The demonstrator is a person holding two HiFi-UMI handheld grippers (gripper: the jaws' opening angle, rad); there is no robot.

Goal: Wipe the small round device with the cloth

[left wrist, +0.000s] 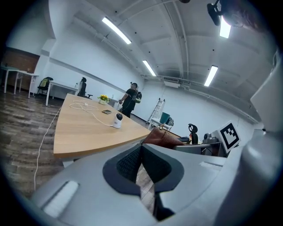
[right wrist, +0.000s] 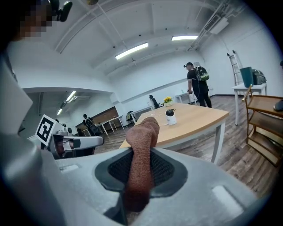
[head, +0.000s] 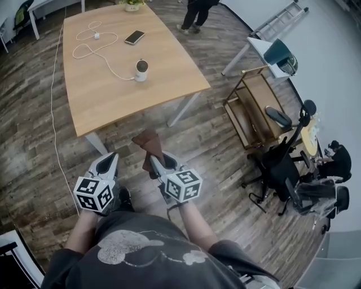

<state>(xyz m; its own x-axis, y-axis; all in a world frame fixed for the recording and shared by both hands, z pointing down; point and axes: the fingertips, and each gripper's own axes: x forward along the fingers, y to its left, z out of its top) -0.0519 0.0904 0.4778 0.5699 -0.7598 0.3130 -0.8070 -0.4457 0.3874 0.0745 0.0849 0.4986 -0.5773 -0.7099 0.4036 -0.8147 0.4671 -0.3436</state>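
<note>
We hold both tongs over the plank floor (head: pixel 34 163), short of the near edge of the worktop (head: pixel 113 104) and not touching it. The right tongs (head: pixel 157 165) are clamped on a brown cloth (head: pixel 146 141). It is pinched between the two pads, and its free end rises past the tips in a folded bunch. The left tongs (head: pixel 108 162) sit just beside them with the jaws brought together and nothing between them.

The small round white device (head: pixel 141 70) stands upright on the worktop's right half, nearer the right edge than the left and well apart from the cloth. A white cable (head: pixel 104 61) runs from its base towards the far left corner, where it lies in loose loops. A dark phone (head: pixel 134 37) lies flat near the far edge, apart from the device. Beyond the far right corner a person (head: pixel 196 12) stands on the floor.
</note>
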